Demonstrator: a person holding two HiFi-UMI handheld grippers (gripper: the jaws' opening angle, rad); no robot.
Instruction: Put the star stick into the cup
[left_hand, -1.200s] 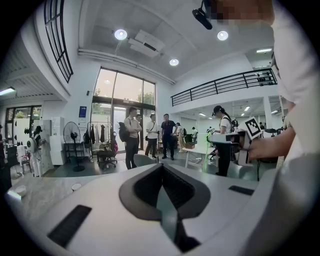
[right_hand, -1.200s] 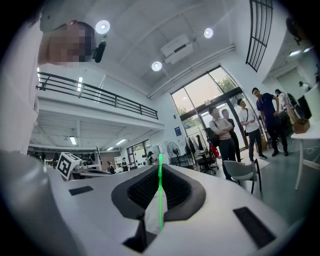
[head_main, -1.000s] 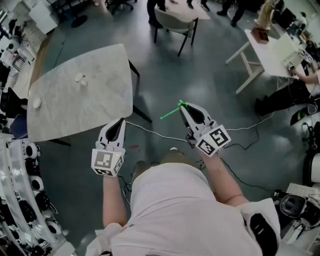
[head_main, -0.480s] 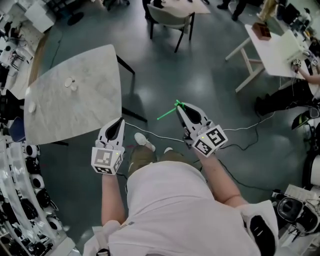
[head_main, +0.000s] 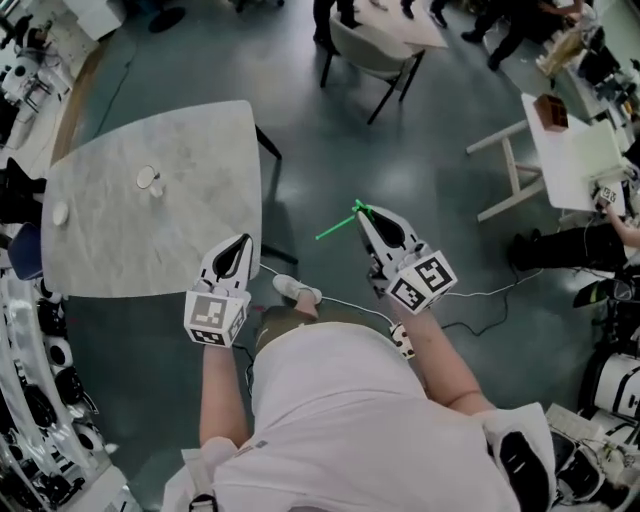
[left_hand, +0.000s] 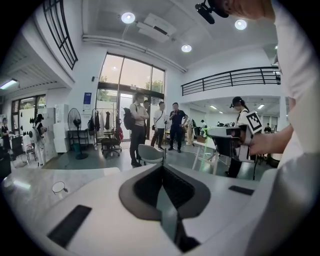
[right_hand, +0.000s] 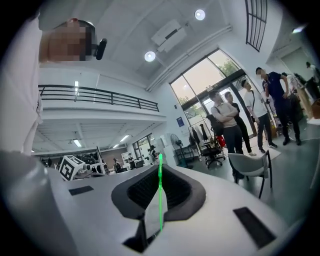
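A thin green star stick (head_main: 338, 226) is held over the floor, and my right gripper (head_main: 362, 211) is shut on one end of it. The stick slants out to the left of the jaws. In the right gripper view the star stick (right_hand: 160, 196) stands upright between the closed pads of the right gripper (right_hand: 159, 200). A small clear cup (head_main: 148, 178) stands on the marble table (head_main: 200, 230) at the left, far from the stick. My left gripper (head_main: 241, 244) hovers at the table's near right corner, jaws together and empty. The cup (left_hand: 59, 187) also shows low at the left in the left gripper view.
A small white object (head_main: 60, 212) lies near the table's left edge. A chair (head_main: 372, 50) stands ahead, and a white desk (head_main: 570, 150) is at the right. A cable (head_main: 470, 292) trails over the floor. Racks of equipment (head_main: 40, 400) line the left side. Several people (left_hand: 150, 125) stand in the distance.
The table has shifted in the head view and now lies right under my left gripper's tip. A foot has stepped forward. Both grippers keep their pose, the stick still gripped.
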